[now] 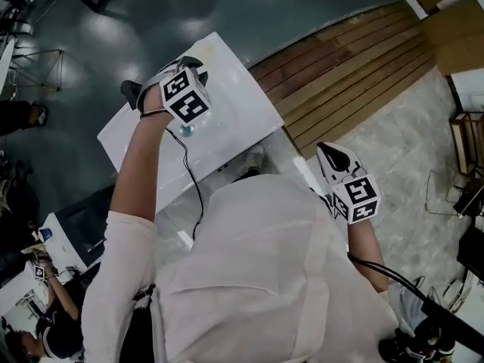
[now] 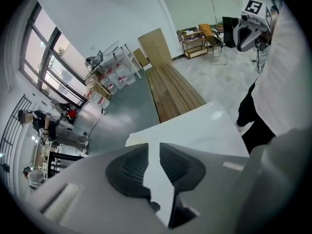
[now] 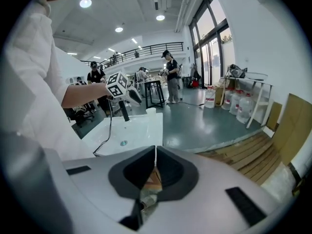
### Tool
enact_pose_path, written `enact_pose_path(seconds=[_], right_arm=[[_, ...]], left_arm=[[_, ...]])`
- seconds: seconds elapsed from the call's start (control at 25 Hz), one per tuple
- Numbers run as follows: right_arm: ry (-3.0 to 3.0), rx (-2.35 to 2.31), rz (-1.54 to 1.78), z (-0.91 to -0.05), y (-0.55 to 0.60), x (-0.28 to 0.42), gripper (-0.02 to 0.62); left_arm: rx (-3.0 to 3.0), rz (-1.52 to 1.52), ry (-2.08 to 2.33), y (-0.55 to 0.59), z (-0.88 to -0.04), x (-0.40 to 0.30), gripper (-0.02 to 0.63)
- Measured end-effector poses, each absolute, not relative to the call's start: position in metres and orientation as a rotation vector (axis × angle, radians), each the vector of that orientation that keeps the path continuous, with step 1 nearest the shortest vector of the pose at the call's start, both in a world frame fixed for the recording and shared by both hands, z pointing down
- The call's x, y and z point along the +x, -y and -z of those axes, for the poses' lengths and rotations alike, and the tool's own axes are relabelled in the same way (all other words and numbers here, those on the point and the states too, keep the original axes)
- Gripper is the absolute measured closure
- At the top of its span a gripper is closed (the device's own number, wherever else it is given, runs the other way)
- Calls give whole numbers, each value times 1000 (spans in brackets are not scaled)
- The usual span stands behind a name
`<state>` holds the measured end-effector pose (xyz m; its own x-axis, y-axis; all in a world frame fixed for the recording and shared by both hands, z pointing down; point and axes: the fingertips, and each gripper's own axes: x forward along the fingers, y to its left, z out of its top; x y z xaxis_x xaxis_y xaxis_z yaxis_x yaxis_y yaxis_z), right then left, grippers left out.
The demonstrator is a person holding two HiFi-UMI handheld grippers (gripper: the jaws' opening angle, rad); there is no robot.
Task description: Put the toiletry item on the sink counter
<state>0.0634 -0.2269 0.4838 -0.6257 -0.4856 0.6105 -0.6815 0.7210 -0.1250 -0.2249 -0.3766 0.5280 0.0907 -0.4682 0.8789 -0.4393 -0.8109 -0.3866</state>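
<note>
No legible text, labels or numbers anywhere.

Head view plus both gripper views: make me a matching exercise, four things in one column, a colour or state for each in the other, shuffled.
Things:
1. left gripper
2. right gripper
3. sink counter
4. plank floor strip

Colours or states:
A. brown
B. jaws together
C. white
D. jaws apart, nothing between them

Pairs: 1-D, 2-B, 3-C, 4-A.
</note>
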Motion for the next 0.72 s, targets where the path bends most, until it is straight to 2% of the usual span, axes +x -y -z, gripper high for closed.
enact_pose_path(seconds=[0.08, 0.12, 0.72], right_arm=[[2397, 849, -455, -477, 223, 73, 588], [2409, 827, -447, -474, 221, 78, 588], [2550, 517, -354, -472, 166, 151, 589]], left_arm=[[-2306, 1839, -1018, 359, -510, -209, 591], [-2309, 1828, -1040, 349, -503, -201, 600], [-2856, 1291, -1354, 165, -470, -1, 601]])
